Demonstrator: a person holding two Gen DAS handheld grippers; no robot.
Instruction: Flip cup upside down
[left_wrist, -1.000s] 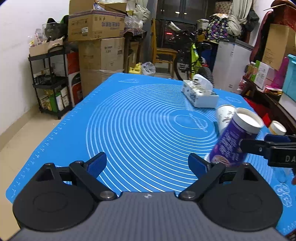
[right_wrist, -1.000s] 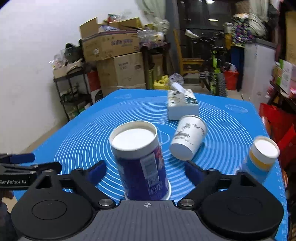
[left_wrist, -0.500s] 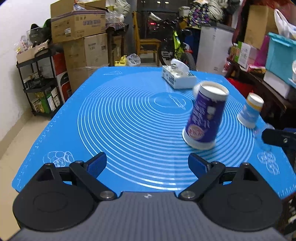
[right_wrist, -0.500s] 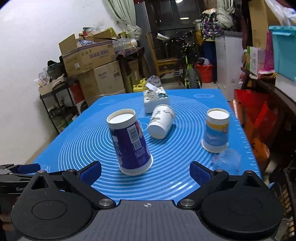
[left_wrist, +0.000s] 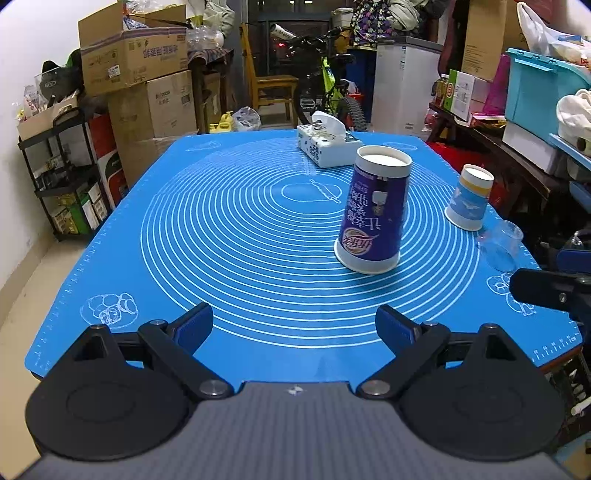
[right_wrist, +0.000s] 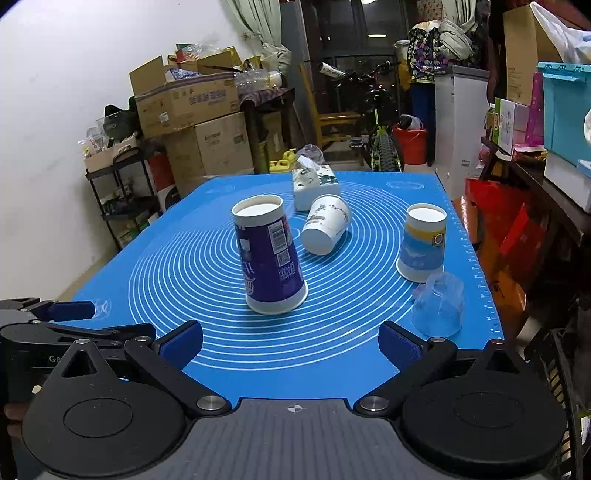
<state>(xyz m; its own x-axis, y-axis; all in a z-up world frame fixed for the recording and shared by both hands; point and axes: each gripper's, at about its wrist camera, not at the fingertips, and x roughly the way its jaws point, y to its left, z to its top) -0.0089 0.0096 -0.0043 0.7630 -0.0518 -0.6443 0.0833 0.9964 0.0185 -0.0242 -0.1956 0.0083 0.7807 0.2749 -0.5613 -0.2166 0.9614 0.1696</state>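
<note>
I am holding my left tongs (left_wrist: 294, 325) spread wide apart, and nothing is sitting between them. My right tongs (right_wrist: 291, 341) are spread wide too, and they are pinching nothing.

The purple cup (right_wrist: 269, 254) is standing upside down on the blue mat (right_wrist: 207, 258) that is covering the worktop. Its wide mouth is sitting down on the mat and its white bottom is facing up. From my right tongs it is sitting at about 12 o'clock, a little to the left, apart from both tips. From my left tongs the purple cup (left_wrist: 375, 214) is sitting at about 1 o'clock.

A white cup (right_wrist: 325, 230) is lying on its side just behind the purple cup, at about 1 o'clock from it in the right view. Its bottom is pointing toward me. A tissue box (right_wrist: 316, 186) is sitting just past the white cup, at the far end of the mat.

A blue and yellow cup (right_wrist: 423, 242) is standing upside down at 2 o'clock from my right tongs, near the right edge of the mat. A small clear cup (right_wrist: 439, 304) is sitting upside down just in front of it.

In the right view, my left tongs are showing at 9 o'clock, low by the mat's edge.
</note>
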